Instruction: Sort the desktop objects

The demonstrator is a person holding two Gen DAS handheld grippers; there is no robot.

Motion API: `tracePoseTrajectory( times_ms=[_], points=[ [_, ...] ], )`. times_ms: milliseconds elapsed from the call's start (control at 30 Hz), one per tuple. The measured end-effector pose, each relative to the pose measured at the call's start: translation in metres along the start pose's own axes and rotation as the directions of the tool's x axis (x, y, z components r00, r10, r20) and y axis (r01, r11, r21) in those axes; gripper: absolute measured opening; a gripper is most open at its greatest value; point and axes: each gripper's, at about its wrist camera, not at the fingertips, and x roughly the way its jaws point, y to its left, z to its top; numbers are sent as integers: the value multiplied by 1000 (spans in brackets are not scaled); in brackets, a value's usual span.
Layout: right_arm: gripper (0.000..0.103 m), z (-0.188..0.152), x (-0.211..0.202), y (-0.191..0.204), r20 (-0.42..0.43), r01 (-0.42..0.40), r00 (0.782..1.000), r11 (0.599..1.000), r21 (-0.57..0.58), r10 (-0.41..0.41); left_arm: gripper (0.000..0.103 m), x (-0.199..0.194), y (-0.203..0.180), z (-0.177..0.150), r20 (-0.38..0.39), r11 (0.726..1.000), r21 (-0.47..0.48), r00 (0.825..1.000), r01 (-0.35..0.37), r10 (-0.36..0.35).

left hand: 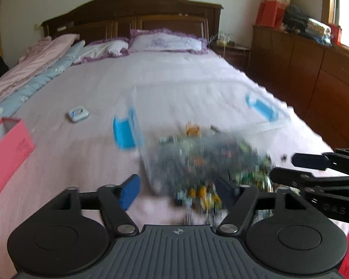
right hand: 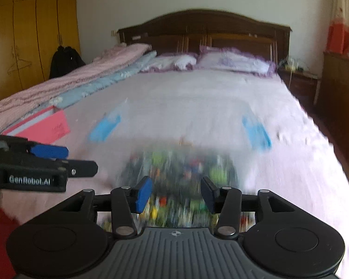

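A clear plastic box with blue latches point(left hand: 124, 132) point(right hand: 104, 127) lies on the bed, heavily blurred. A heap of small colourful pieces point(left hand: 204, 162) point(right hand: 181, 174) fills its near end and spills onto the sheet. My left gripper point(left hand: 176, 193) is open just in front of that heap, and nothing is pressed between its blue pads. My right gripper point(right hand: 176, 194) is also open, with the blurred pieces showing beyond its fingers. Each gripper appears from the side in the other's view, the right gripper point(left hand: 282, 167) at the right and the left gripper point(right hand: 81, 160) at the left.
An open pink box point(left hand: 9, 148) point(right hand: 44, 127) stands on the left of the bed, and a small white device point(left hand: 78, 114) lies beyond it. Folded quilts point(right hand: 81, 79) run along the left side. Pillows and a wooden headboard point(left hand: 132, 11) are at the far end, cabinets point(left hand: 314, 74) to the right.
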Motion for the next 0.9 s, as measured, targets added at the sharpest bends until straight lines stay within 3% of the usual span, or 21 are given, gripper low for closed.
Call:
tracePoseTrajectory(
  times_ms=[100, 133, 200, 333, 467, 633, 767, 900],
  points=[
    [50, -38, -15, 7, -63, -19, 998, 1000, 1, 19, 74, -7, -1, -30, -56, 1000, 14, 998, 6, -6],
    [47, -50, -18, 10, -84, -29, 996, 1000, -1, 29, 74, -8, -1, -40, -74, 1000, 18, 997, 8, -6],
    [31, -70, -21, 18, -122, -53, 991, 999, -10, 52, 74, -10, 0, -56, -107, 1000, 29, 994, 7, -4],
    [25, -93, -19, 32, -180, -93, 980, 996, -19, 88, 72, -9, 2, -84, -154, 998, 56, 988, -22, 30],
    [20, -98, -18, 43, -206, -113, 973, 993, -38, 102, 57, 1, 2, -94, -201, 999, 37, 980, 5, 2],
    [20, -102, -13, 46, -233, -114, 967, 992, -53, 99, 42, 7, -11, -102, -191, 995, 87, 981, 54, -37],
    [21, -104, -8, 41, -261, -101, 961, 994, -34, 88, 17, 20, -16, -103, -215, 993, 107, 976, 59, -35],
    [22, -107, -4, 37, -275, -93, 958, 996, -19, 84, 16, 26, -15, -104, -224, 993, 98, 974, 66, -43]
  ],
)
